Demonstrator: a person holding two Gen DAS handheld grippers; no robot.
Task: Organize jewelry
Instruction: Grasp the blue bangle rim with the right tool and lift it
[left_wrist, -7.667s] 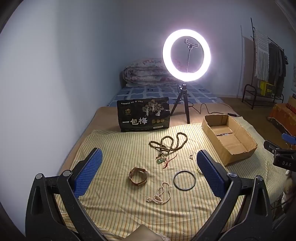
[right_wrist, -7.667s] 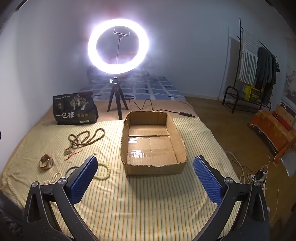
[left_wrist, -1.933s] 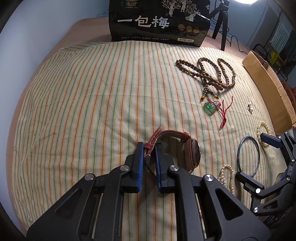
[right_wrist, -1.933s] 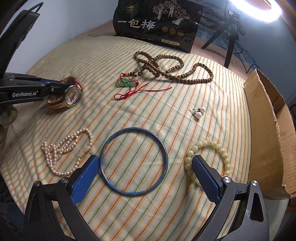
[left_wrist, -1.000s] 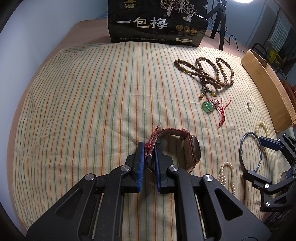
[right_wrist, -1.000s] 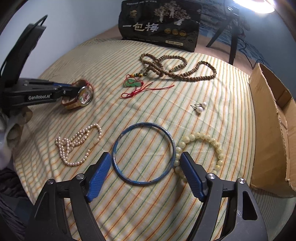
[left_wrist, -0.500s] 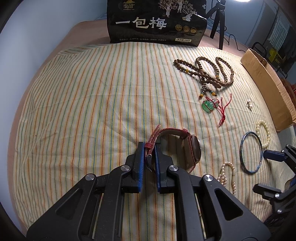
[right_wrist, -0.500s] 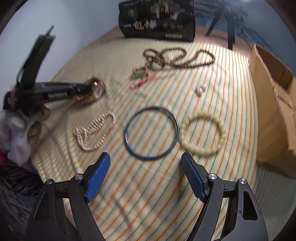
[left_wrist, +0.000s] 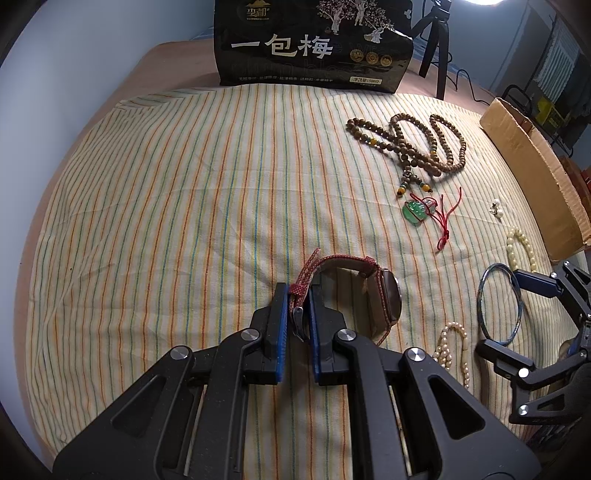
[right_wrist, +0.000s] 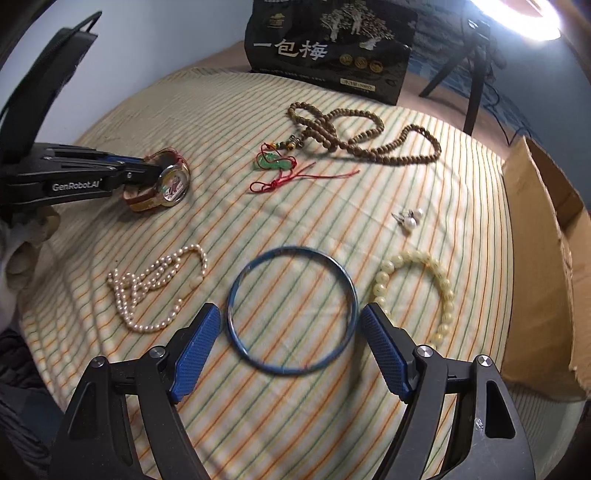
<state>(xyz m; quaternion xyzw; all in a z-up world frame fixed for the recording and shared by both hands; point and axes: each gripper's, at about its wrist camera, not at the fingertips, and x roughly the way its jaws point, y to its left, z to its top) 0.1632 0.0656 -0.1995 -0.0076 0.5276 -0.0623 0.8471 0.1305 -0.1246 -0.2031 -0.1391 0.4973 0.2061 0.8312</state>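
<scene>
A watch (left_wrist: 384, 299) with a red woven strap lies on the striped cloth. My left gripper (left_wrist: 295, 291) is shut on its strap, the case resting to the right of the fingers. The right wrist view shows the same grip, left gripper (right_wrist: 144, 170) on the watch (right_wrist: 171, 182). A thin blue bangle (right_wrist: 291, 371) lies flat near the cloth's front edge. My right gripper (right_wrist: 291, 314) is open, its blue pads standing just outside the bangle's near half on either side. In the left wrist view the right gripper (left_wrist: 498, 310) straddles the bangle (left_wrist: 479, 295).
On the cloth lie a pearl strand (right_wrist: 155, 284), a cream bead bracelet (right_wrist: 443, 280), pearl earrings (right_wrist: 408, 218), a green pendant on red cord (right_wrist: 271, 162) and a long wooden bead string (right_wrist: 369, 136). A cardboard box (right_wrist: 535, 258) stands at the right, a black bag (right_wrist: 328, 48) at the back.
The right gripper drew back from the bangle half a second ago and has come forward again around it, still open. The left gripper and watch have not moved.
</scene>
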